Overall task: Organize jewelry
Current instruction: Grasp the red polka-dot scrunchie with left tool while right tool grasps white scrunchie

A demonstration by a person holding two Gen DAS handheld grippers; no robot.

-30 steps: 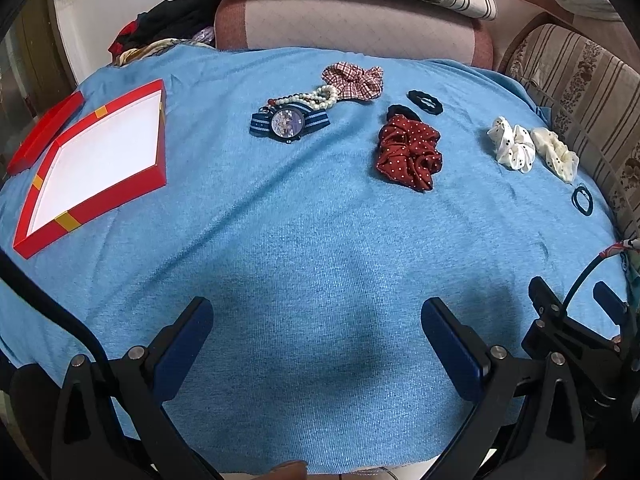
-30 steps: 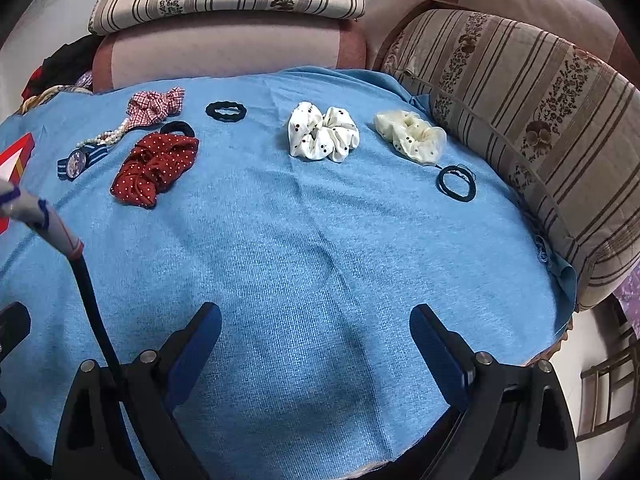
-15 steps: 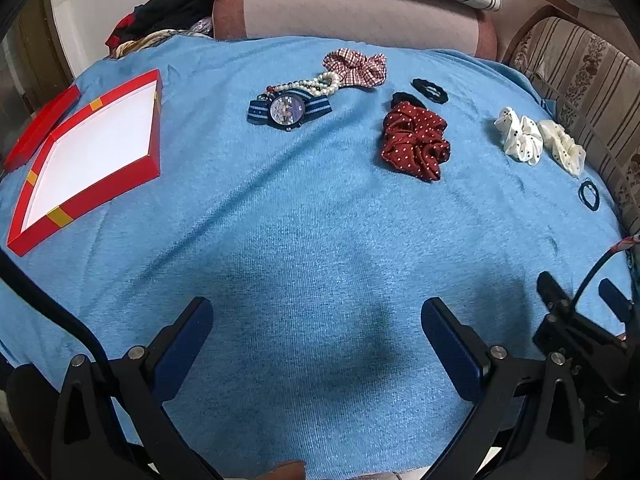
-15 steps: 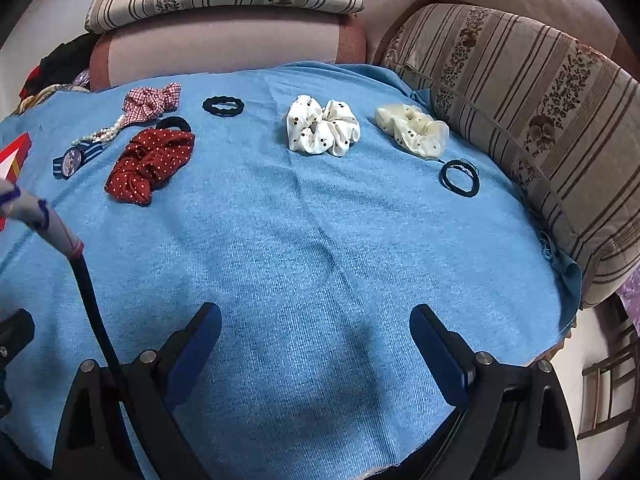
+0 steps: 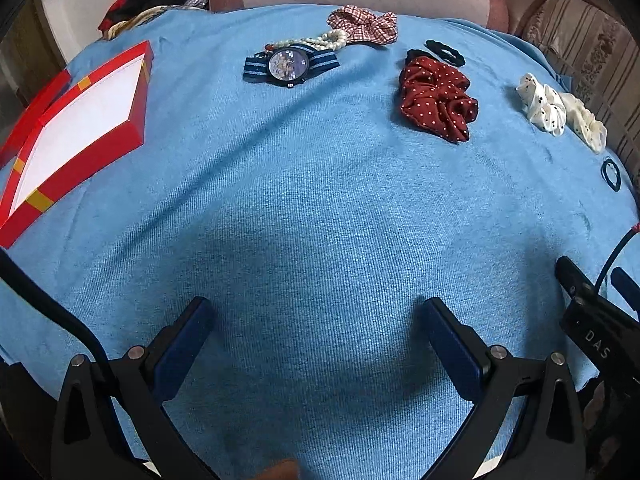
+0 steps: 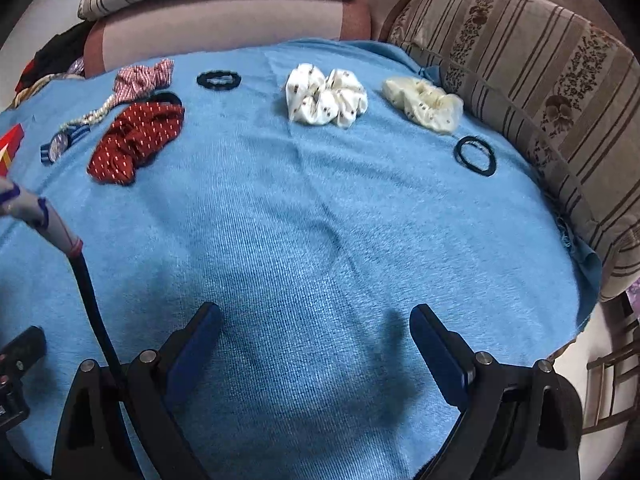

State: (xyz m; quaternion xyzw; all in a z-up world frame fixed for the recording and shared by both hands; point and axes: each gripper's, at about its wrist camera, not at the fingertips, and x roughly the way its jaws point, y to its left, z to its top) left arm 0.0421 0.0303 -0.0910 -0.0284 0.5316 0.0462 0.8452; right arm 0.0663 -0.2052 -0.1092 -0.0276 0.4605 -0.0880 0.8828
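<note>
Only left view, whole red box [image 5: 80, 120]

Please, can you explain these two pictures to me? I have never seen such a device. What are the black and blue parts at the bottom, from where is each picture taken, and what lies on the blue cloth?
A person holds one two-finger tool in each hand. A fisheye camera on each tool looks along its fingers. One picture comes from the left gripper, the other from the right gripper. Both are open and hold nothing.

On the blue cloth lie a watch, a pearl bracelet, a checked scrunchie, a red dotted scrunchie, a white scrunchie, a cream scrunchie and thin black hair ties. At the left stands an open red box, white inside.
</note>
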